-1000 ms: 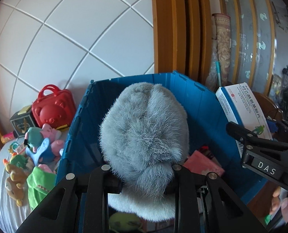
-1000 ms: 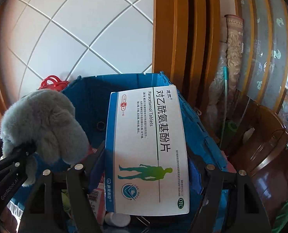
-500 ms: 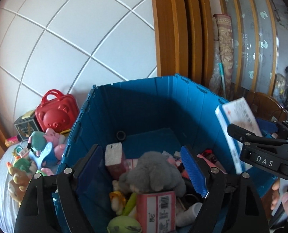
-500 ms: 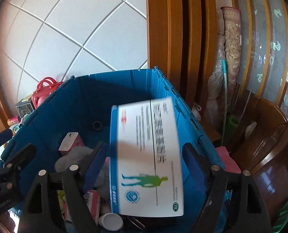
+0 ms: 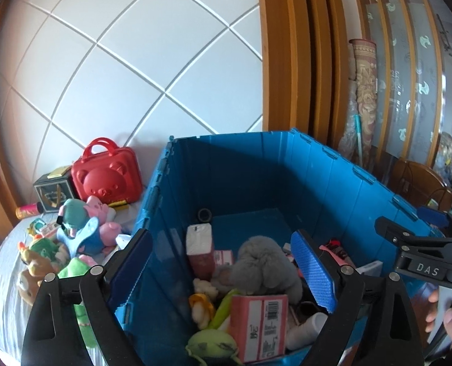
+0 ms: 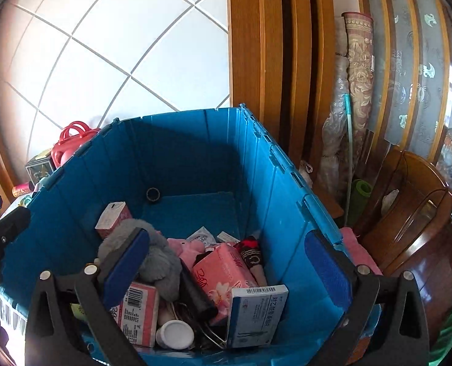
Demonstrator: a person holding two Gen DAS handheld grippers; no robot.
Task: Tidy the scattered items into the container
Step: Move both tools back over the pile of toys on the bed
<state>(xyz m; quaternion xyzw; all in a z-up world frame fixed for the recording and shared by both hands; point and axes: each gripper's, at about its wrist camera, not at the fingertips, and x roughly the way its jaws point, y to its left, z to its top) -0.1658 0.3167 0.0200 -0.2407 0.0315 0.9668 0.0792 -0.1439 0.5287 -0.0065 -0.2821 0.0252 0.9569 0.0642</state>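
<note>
Both pairs of tongs hang spread wide and empty-handed above a deep blue plastic folding crate (image 6: 195, 158) set against a white tiled wall. The left gripper (image 5: 226, 262) has its blue-padded fingers (image 5: 314, 271) parted, one on each side of the crate's left wall, and nothing sits between them. Directly below and ahead of it, inside the crate, lies a fluffy grey plush toy (image 5: 262, 268), resting on the heap beside an upright white-topped maroon carton (image 5: 199, 253) and behind a pink barcoded box (image 5: 258, 323).

The right gripper (image 6: 226, 265) is likewise released, its fingers straddling the crate's near right corner. Just below it, a white-and-blue cardboard tablet box (image 6: 254, 315) stands tilted among the contents, leaning beside a pink floral tissue pack (image 6: 222, 277). A white round bottle cap (image 6: 175, 334) lies at the near edge, under the left finger of that gripper, with the grey plush partly hidden behind the same finger.

Outside the crate, to the left of the left gripper, a cluster of small soft toys (image 5: 70, 244) remains scattered on a pale striped cloth (image 5: 3, 289), with a red bear-faced plastic carry case (image 5: 106, 177) and a small dark cube-shaped box (image 5: 50, 192) against the wall beyond them.
</note>
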